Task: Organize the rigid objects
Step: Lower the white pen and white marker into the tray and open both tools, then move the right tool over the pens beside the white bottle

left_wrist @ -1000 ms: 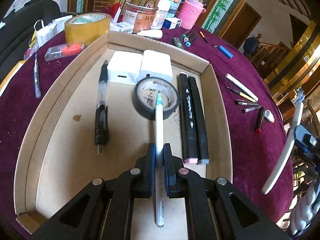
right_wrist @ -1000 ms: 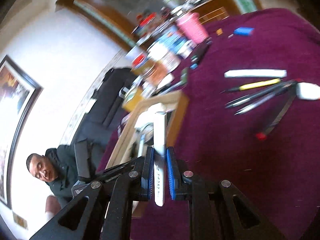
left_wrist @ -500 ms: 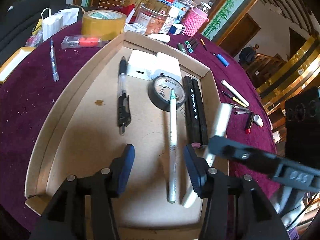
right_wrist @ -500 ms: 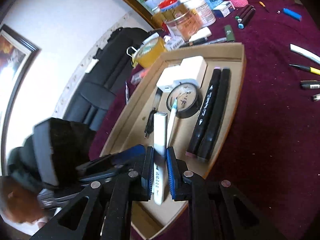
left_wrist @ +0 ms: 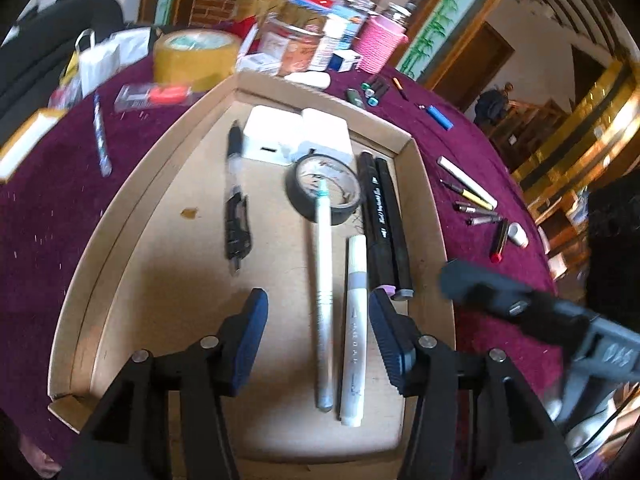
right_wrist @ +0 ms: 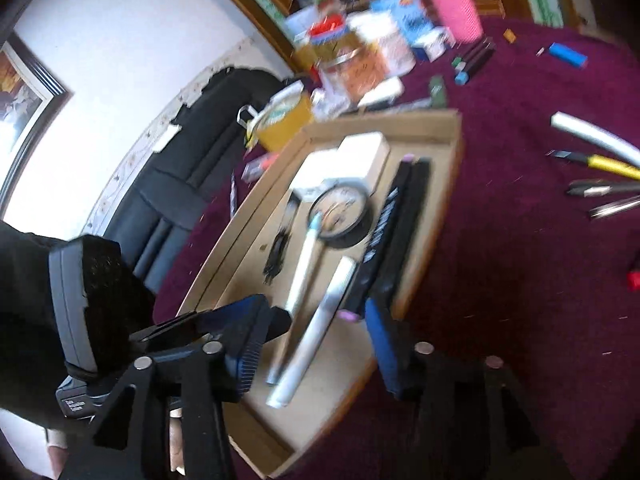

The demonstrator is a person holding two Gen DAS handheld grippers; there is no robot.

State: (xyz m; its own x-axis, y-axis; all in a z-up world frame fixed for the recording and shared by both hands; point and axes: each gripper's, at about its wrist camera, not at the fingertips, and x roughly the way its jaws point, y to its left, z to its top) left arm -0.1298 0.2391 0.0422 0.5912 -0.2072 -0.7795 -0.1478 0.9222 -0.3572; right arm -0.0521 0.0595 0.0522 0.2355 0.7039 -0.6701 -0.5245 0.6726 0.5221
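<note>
With both tongs [left_wrist: 316, 328] [right_wrist: 316, 340] released, the right ones opening, the white marker [left_wrist: 352, 332] lies in the cardboard tray [left_wrist: 434, 216] beside the pen [left_wrist: 324, 288]; several pens [left_wrist: 466, 182] remain on the table [left_wrist: 468, 248].

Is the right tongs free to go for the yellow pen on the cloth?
Probably yes: the right tongs are opening with nothing gripped, and the yellow pen lies uncovered on the cloth outside the tray.

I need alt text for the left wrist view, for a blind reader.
Shallow cardboard tray on a purple tablecloth, holding a white marker beside a slim white pen. The open left gripper hovers over both, jaws apart.
</note>
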